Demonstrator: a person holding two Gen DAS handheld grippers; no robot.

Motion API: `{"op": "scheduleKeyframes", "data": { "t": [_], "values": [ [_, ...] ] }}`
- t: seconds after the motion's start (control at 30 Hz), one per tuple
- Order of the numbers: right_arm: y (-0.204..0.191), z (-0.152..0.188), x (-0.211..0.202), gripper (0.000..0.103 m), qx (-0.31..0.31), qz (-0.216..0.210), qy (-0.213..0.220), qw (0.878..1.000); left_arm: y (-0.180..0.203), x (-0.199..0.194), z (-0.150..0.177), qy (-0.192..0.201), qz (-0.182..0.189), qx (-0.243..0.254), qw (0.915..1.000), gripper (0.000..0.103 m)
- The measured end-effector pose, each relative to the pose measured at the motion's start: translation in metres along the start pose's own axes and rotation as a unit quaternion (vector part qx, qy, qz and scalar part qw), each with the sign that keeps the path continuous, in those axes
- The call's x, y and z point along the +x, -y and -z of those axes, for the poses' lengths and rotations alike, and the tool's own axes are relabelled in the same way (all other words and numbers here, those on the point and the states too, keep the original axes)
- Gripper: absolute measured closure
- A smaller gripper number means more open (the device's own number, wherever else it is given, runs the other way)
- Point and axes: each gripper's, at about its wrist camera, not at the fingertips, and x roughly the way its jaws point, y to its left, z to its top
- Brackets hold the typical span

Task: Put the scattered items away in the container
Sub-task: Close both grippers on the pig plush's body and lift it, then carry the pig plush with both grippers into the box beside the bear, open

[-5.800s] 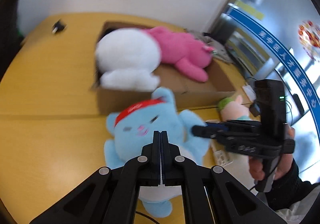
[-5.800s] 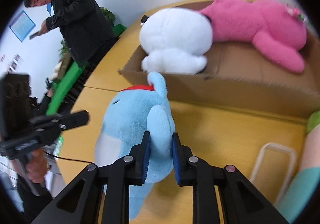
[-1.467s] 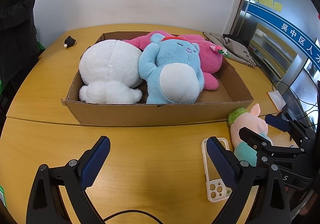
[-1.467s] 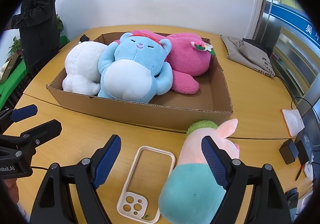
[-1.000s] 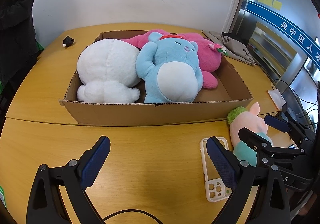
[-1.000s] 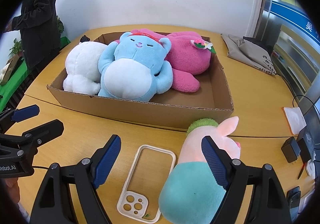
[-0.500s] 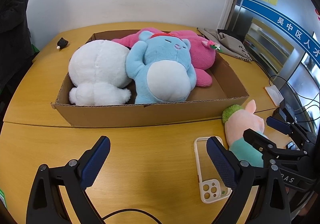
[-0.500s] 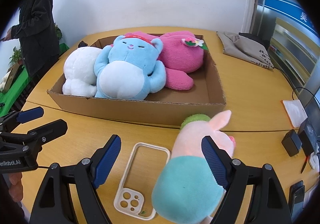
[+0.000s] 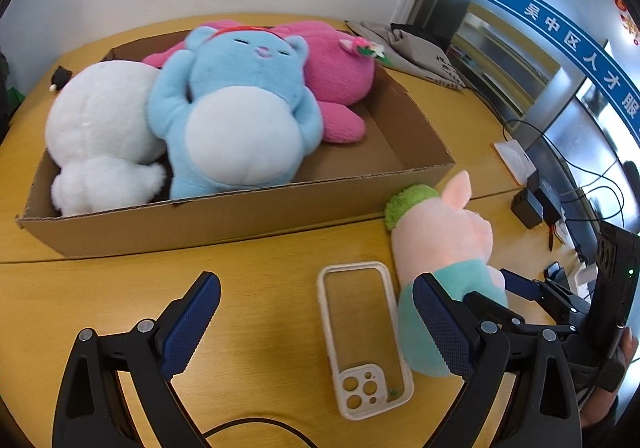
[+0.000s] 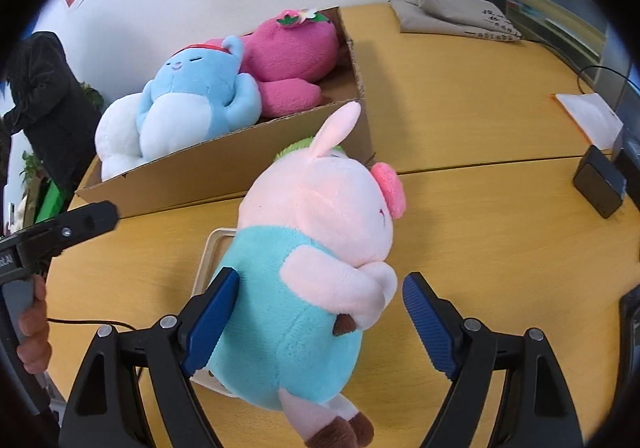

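Observation:
A cardboard box point(image 9: 224, 216) point(image 10: 224, 164) holds a white plush point(image 9: 100, 136), a blue bear plush point(image 9: 240, 116) point(image 10: 192, 96) and a pink plush point(image 9: 336, 64) point(image 10: 288, 44). A pink pig plush in a teal shirt point(image 10: 316, 252) point(image 9: 440, 244) lies on the wooden table point(image 9: 260, 272) just outside the box's right corner. My right gripper point(image 10: 320, 320) is open, with its blue pads on either side of the pig's teal body. My left gripper point(image 9: 316, 328) is open above a clear phone case point(image 9: 362, 336) point(image 10: 212, 248) beside the pig.
A grey cloth bag point(image 10: 456, 16) lies at the table's far right. Black adapters point(image 10: 600, 184), white paper point(image 10: 588, 116) and cables point(image 9: 568, 176) sit at the right edge. A person in black point(image 10: 44, 104) stands at the left. A cable point(image 9: 256, 428) runs under my left gripper.
Both grippers have moved right and closer to the pig plush. My right gripper now straddles its teal body. The box's contents have not moved.

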Motion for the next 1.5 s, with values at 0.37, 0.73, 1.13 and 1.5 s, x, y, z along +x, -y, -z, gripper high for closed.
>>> {"op": "scheduleKeyframes", "data": {
  "t": [0.37, 0.73, 1.13, 1.5],
  "values": [
    [-0.015, 0.024, 0.015, 0.017, -0.034, -0.091, -0.053, 0.994, 0.038, 0.046, -0.017, -0.06, 0.091, 0.012, 0.994, 0.001],
    [-0.016, 0.027, 0.019, 0.017, -0.045, -0.09, -0.06, 0.993, 0.041, 0.047, -0.022, -0.068, 0.187, -0.01, 0.9799, 0.005],
    [-0.019, 0.026, 0.017, 0.017, -0.051, -0.087, -0.066, 0.993, 0.039, 0.094, -0.026, -0.112, 0.205, -0.03, 0.972, 0.022],
    [-0.024, 0.025, -0.004, 0.033, -0.054, -0.095, -0.031, 0.994, 0.051, 0.067, -0.031, -0.094, 0.186, 0.009, 0.9779, 0.039]
  ]
}}
